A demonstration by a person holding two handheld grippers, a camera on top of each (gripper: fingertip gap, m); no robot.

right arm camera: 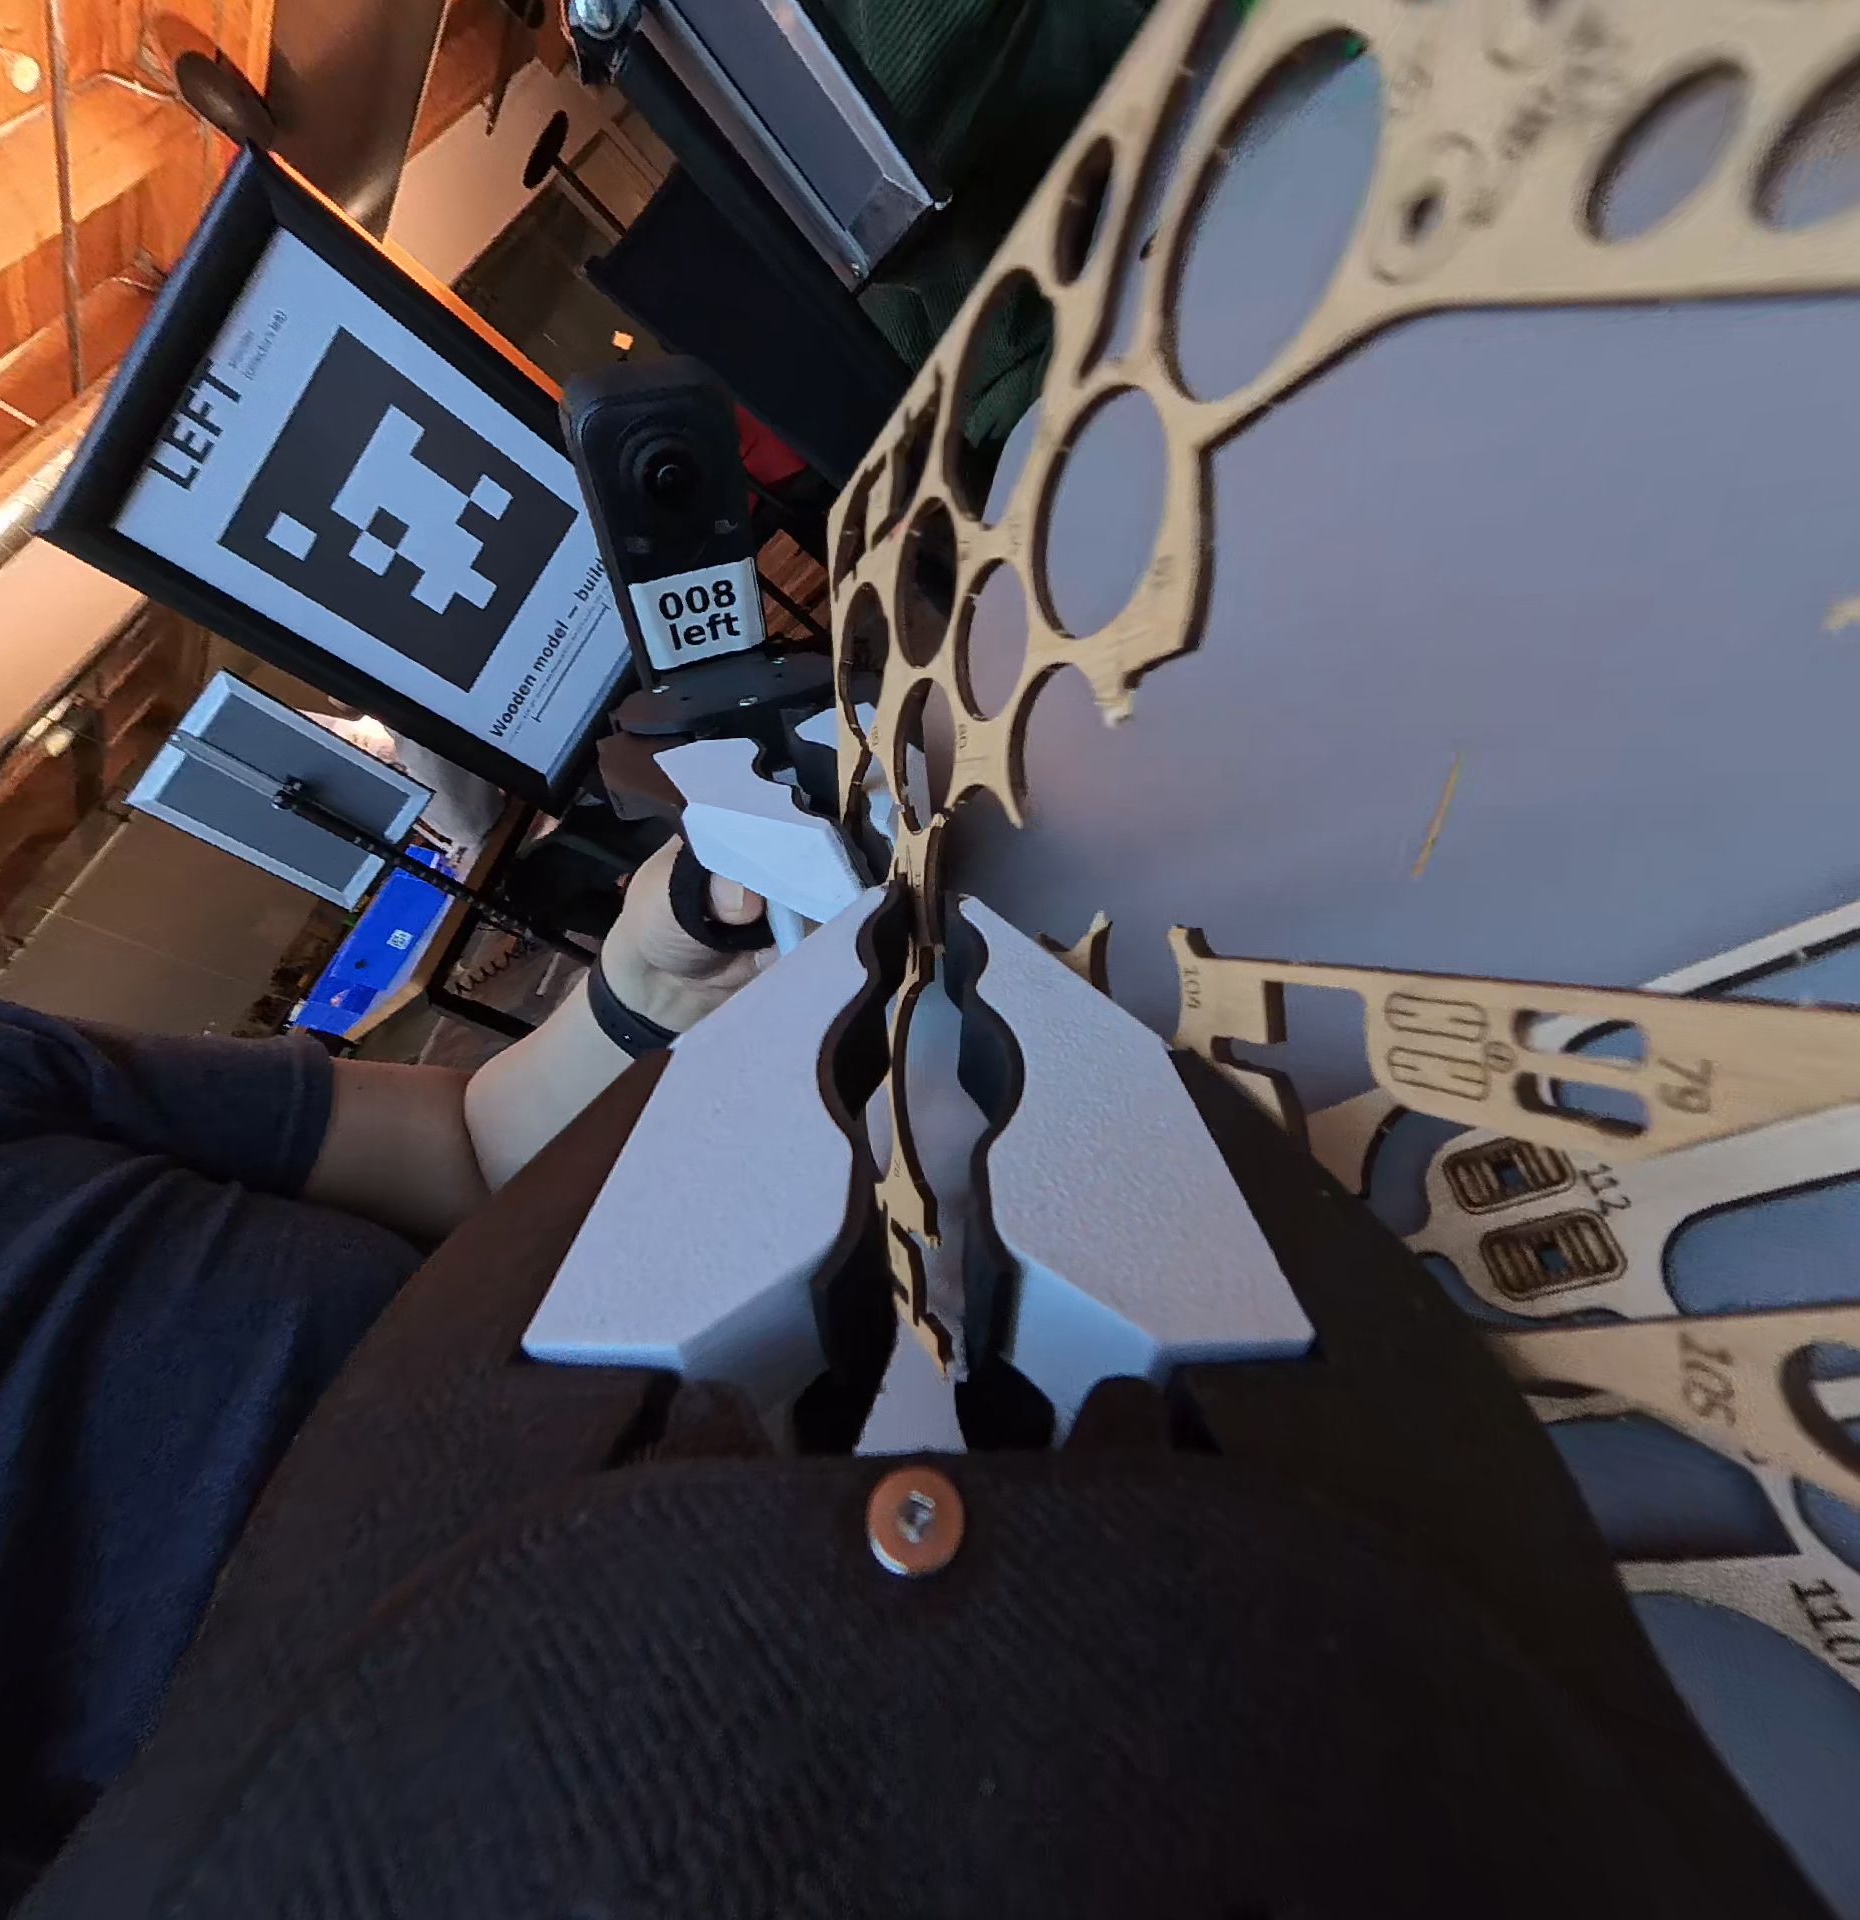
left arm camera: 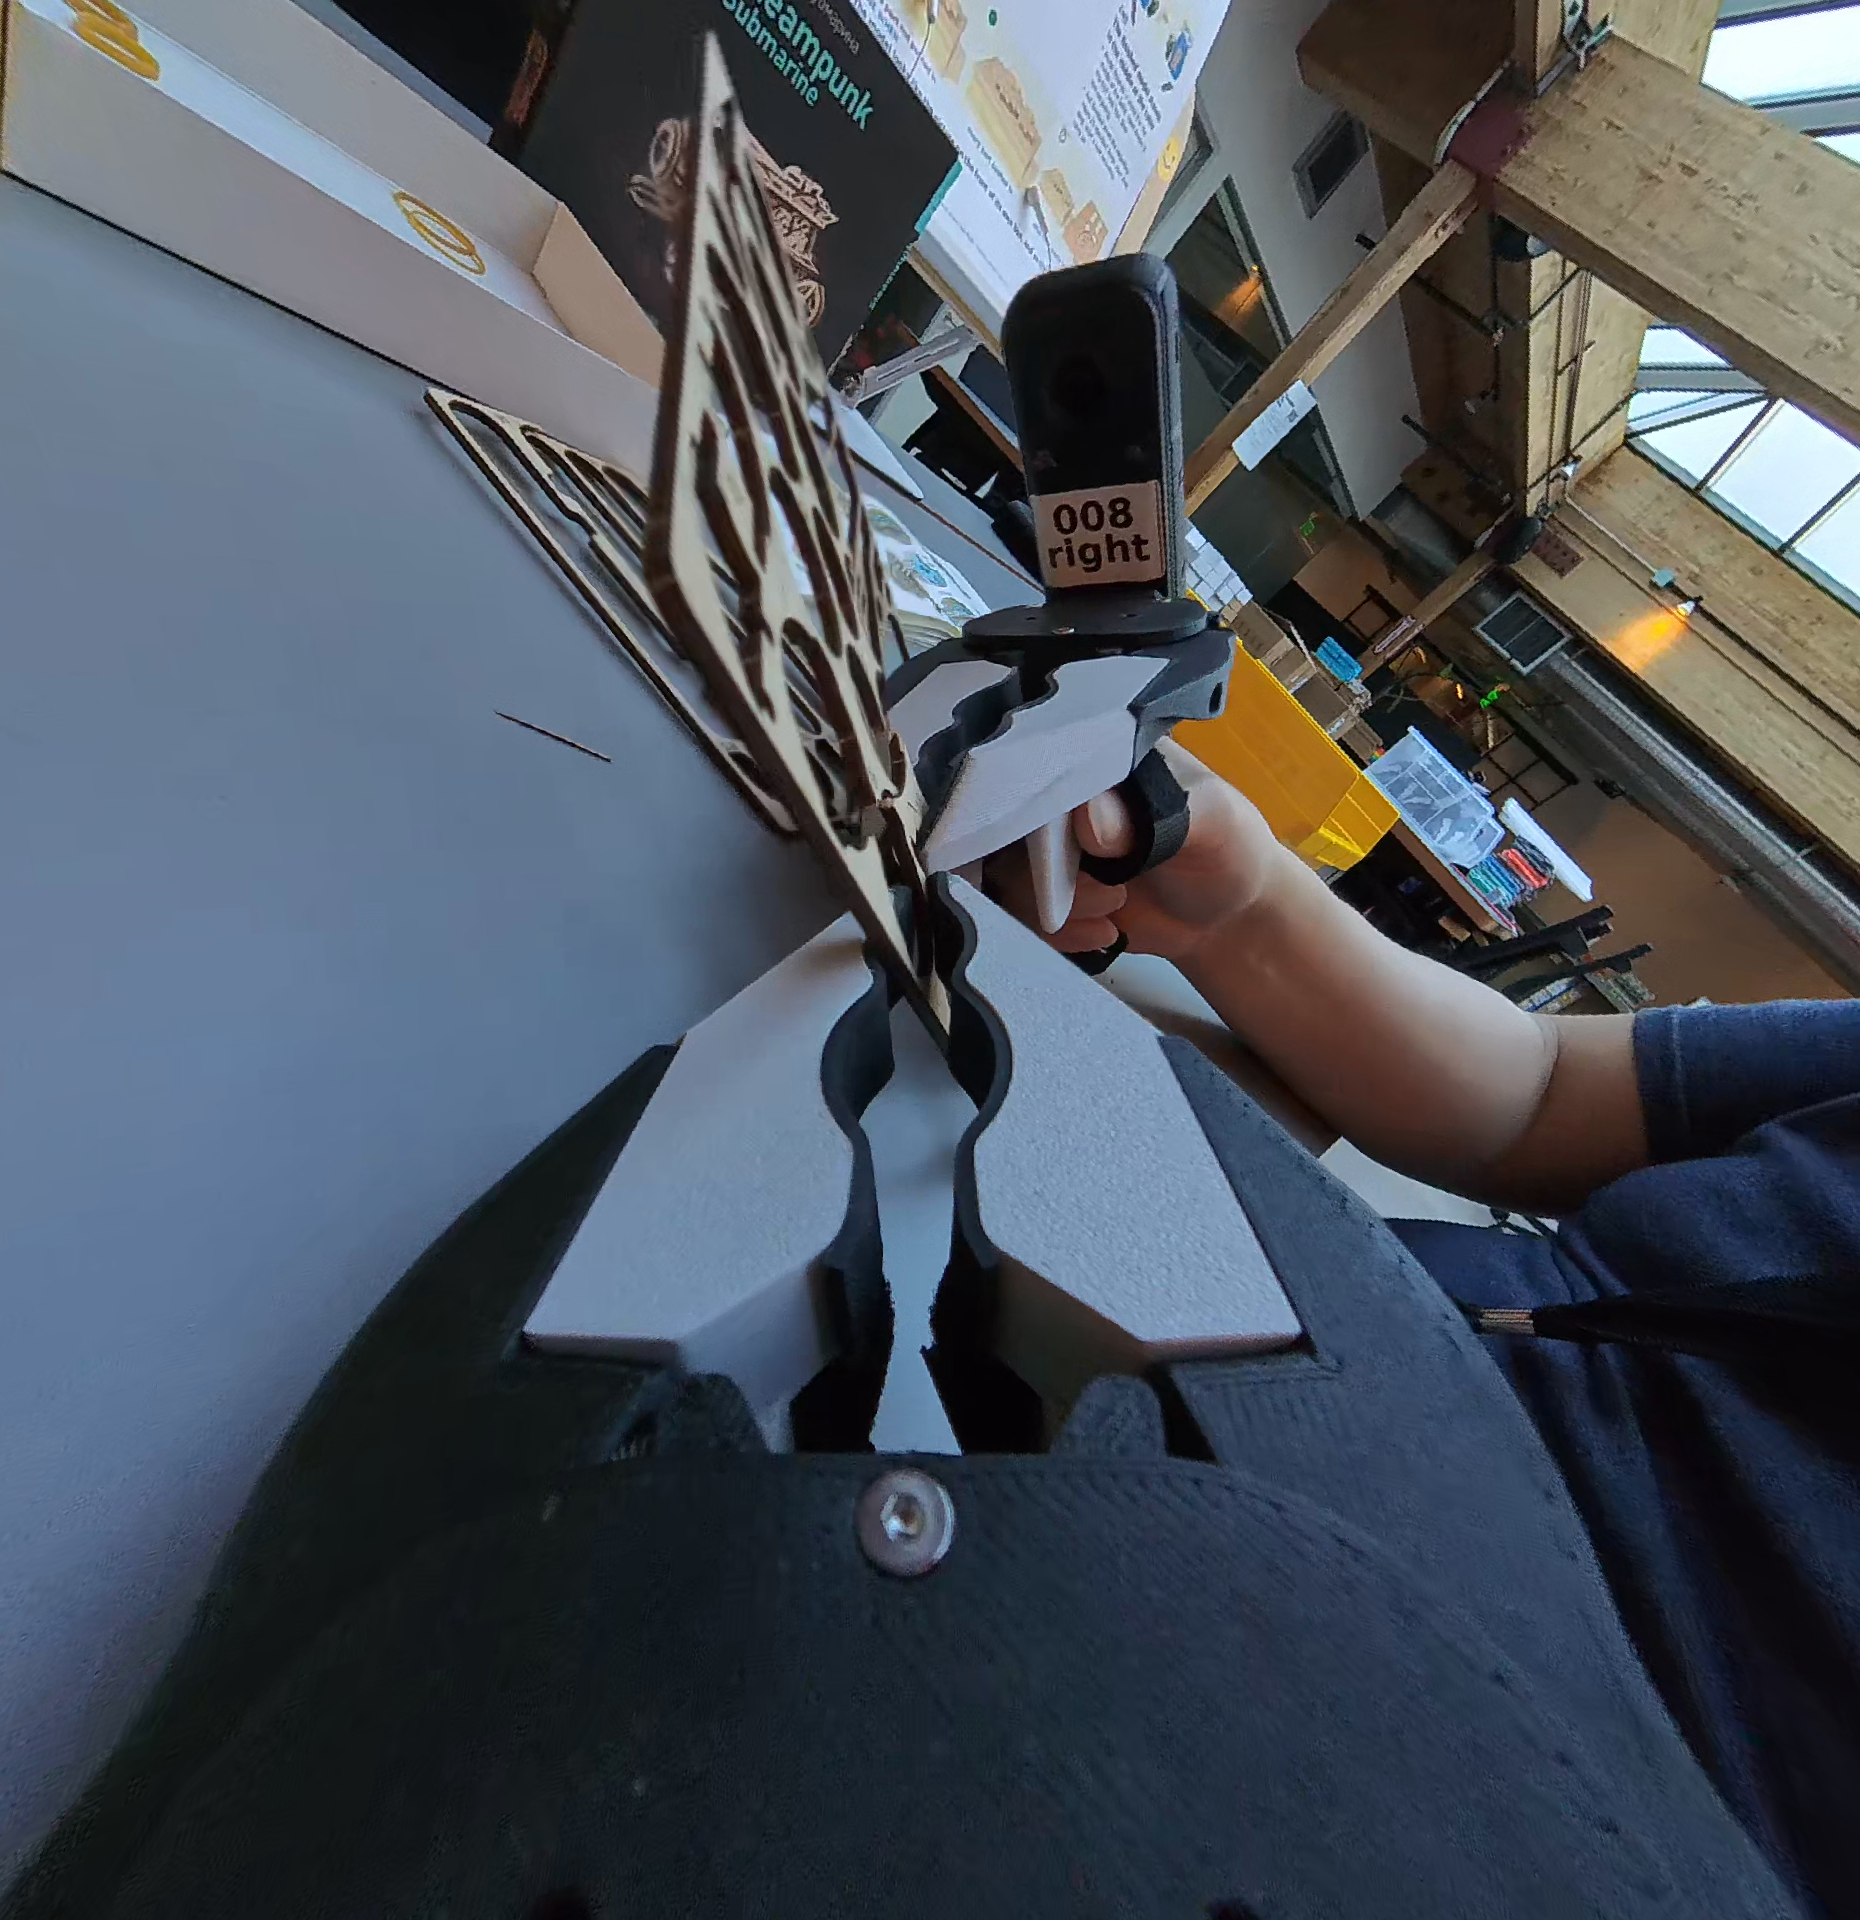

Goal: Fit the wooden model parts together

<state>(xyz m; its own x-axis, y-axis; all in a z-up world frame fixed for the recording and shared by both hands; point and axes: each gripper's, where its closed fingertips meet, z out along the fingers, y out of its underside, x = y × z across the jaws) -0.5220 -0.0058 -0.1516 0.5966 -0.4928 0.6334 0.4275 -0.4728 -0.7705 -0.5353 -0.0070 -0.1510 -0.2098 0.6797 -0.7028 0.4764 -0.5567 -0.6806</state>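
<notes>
A plain grey bench point(left arm camera: 230, 831) fills the left of the left wrist view; heavy timber beams point(left arm camera: 1684, 197) and skylights are seen at the upper right. A long white box point(left arm camera: 282, 208) and a dark kit box point(left arm camera: 801, 156) are set along the upper left; their contents cannot be made out. In the right wrist view a framed marker sign point(right arm camera: 365, 520) is stood at the upper left. The wooden parts sheet point(left arm camera: 770, 540), pale plywood with dark laser-cut edges and many punched-out holes, is held upright at frame centre, above a second sheet point(left arm camera: 573, 540) lying flat. The left hand-held gripper point(left arm camera: 921, 966) is clamped on its lower edge. The right hand-held gripper point(right arm camera: 921, 935) is pinched on a small wooden piece point(right arm camera: 924, 883) at the sheet's rim.
</notes>
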